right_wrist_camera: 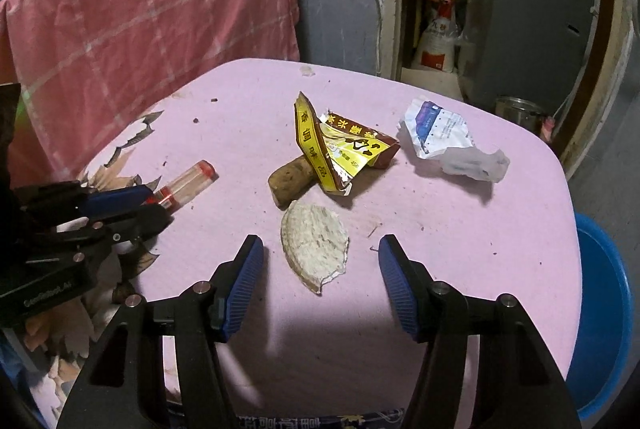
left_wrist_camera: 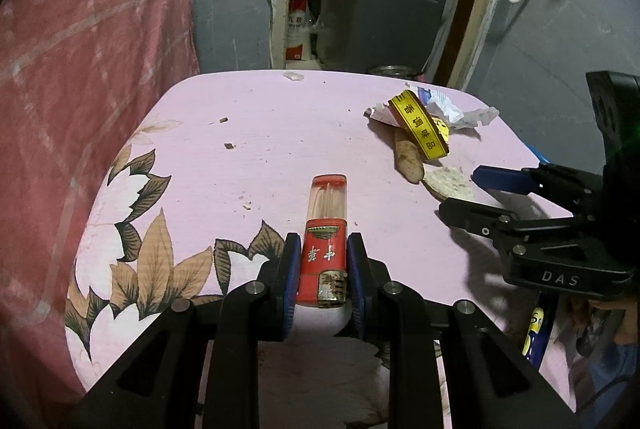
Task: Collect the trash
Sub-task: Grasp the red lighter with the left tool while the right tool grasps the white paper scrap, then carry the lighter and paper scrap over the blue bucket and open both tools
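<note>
L gripper (left_wrist_camera: 324,269) clamped on red lighter (left_wrist_camera: 325,229), ready to bin; R gripper (right_wrist_camera: 320,281) approx half open round bread scrap (right_wrist_camera: 314,249), no contact yet, lining up grab

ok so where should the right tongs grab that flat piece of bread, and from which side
Probably across its short width, near the middle. The bread piece lies flat on the pink tablecloth, a half-round slab with a broken lower end. The right tongs are open just short of it, so coming down from above with one pad on each long edge looks best.
</note>
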### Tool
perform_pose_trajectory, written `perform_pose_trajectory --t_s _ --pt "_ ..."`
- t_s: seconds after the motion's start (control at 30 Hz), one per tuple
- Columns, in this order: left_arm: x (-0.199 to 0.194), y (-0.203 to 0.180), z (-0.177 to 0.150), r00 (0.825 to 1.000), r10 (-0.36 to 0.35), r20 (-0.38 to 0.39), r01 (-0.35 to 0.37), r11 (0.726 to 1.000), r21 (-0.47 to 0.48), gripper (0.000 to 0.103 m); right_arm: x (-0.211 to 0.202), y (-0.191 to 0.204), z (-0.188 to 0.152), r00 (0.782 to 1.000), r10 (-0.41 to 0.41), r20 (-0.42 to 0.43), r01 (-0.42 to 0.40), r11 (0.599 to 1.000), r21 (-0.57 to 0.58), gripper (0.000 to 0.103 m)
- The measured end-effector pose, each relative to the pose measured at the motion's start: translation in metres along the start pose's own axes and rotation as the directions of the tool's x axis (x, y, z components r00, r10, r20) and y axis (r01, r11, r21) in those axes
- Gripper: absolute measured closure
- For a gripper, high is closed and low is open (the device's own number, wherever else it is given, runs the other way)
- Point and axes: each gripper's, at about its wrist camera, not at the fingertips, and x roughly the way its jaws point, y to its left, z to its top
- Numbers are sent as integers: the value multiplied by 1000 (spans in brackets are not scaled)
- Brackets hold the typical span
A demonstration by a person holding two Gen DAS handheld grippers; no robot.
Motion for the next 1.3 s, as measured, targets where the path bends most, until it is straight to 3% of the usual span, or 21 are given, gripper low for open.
perform_pose_trajectory --t_s 0.03,0.17,0.47,0.67,0.8,0.9,1.07,1.17,1.3 --pt "0 -1 0 1000 4 -1 -4 1000 2 83 0 0 0 1000 -5 -2 5 1000 -3 47" --pt "3 -5 1 1000 27 -6 -27 1000 9 83 0 3 0 1000 -19 6 19 1000 -10 71" --pt "1 -5 1 1000 -12 20 13 999 -47 84 -14 -2 -13 996 9 89 -12 1000 27 72" --pt "-20 -24 0 987 -31 158 39 998 -43 84 -55 -18 -20 963 -29 267 7 997 82 72" --pt "-39 -43 9 963 -47 266 58 998 -31 84 -87 -28 -25 923 -92 372 58 993 103 72" --pt "-53 -61 17 935 -63 348 74 997 -18 84 -111 -34 -28 882 -152 447 108 987 121 72" --pt "-72 -94 31 882 -102 459 115 993 -1 84 -156 -45 -36 785 -247 567 187 969 163 72" --pt "-78 -114 41 854 -125 505 136 991 15 84 -182 -54 -42 717 -313 623 247 950 192 72" --pt "-82 -151 54 821 -176 543 172 983 58 84 -204 -70 -49 659 -379 650 301 924 235 72"
